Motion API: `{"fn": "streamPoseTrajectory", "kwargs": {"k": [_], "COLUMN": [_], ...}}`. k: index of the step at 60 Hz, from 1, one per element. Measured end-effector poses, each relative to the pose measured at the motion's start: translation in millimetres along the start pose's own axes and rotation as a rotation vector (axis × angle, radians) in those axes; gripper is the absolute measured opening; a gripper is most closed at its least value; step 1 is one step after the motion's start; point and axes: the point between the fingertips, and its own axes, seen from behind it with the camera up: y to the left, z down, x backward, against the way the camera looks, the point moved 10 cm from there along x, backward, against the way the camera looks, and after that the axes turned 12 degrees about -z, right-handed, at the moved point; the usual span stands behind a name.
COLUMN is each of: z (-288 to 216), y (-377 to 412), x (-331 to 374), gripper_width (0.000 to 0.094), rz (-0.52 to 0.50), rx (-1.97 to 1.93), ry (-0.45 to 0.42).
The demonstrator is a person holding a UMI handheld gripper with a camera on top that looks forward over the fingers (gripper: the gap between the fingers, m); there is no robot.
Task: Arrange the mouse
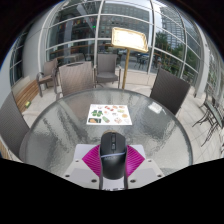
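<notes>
A black computer mouse (111, 155) sits between my gripper's (112, 163) two fingers, its nose pointing away from me. Both magenta pads (93, 158) press against its sides, so the gripper is shut on it. The mouse hangs above the near edge of a round glass table (70, 125). A white sheet with coloured pictures (108, 114) lies on the table just beyond the mouse.
Dark chairs ring the table: one at the far left (73, 78), one at the far middle (105, 68), one at the right (170, 92). A sign on a stand (128, 40) rises behind. Glass walls enclose the room.
</notes>
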Motion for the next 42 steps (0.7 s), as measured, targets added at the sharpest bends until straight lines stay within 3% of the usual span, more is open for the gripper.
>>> {"fn": "streamPoseTrajectory", "kwargs": {"k": [13,15,28,31,37,42], "z": [97,93,98,98,91,66], "y": [-11,-13,-17,-19,-22,-14], "x": [-47,-51,-52,-51,-38,-17], "gripper_width": [0.0312,0.032,0.0472,0.0561,0.0875,0.0864], "rz": [-0.042,-0.048,-0.084,-0.065,-0.037,-0.045], "rx": [-0.062,-0.067,-0.037,-0.04,-0.028,-0.025], "ry": [0.151,0.117,0.1,0.115,0.174,0.131]}}
